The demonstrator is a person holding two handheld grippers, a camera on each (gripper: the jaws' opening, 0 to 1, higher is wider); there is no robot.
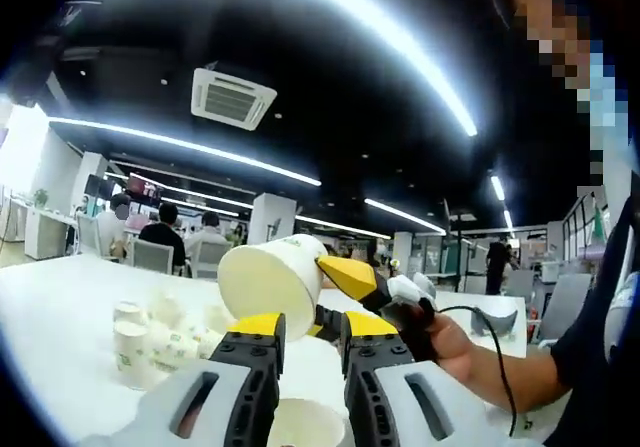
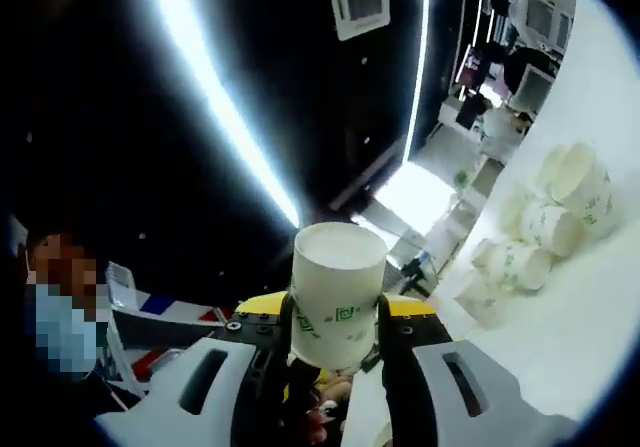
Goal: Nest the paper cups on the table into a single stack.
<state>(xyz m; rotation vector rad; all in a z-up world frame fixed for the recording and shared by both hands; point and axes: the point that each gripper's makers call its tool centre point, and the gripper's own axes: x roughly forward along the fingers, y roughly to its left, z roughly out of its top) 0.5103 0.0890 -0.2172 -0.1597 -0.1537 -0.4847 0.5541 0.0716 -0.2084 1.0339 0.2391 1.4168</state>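
My right gripper (image 2: 335, 312) is shut on a white paper cup (image 2: 338, 267) with green print, its base pointing away from the camera. In the left gripper view the same cup (image 1: 268, 279) hangs base-first just above my left gripper (image 1: 312, 329), held by the right gripper (image 1: 325, 299) and a hand (image 1: 445, 345). The open rim of another paper cup (image 1: 300, 422) sits low between the left jaws, which stand narrowly apart and seem to hold it. Several loose cups (image 1: 140, 342) (image 2: 550, 217) lie in a heap on the white table (image 1: 60, 302).
The table (image 2: 580, 347) stretches wide around the heap. A person in a dark top stands close at the right (image 1: 600, 347). Seated people and chairs (image 1: 165, 237) are behind the far table edge, in an office with strip lights overhead.
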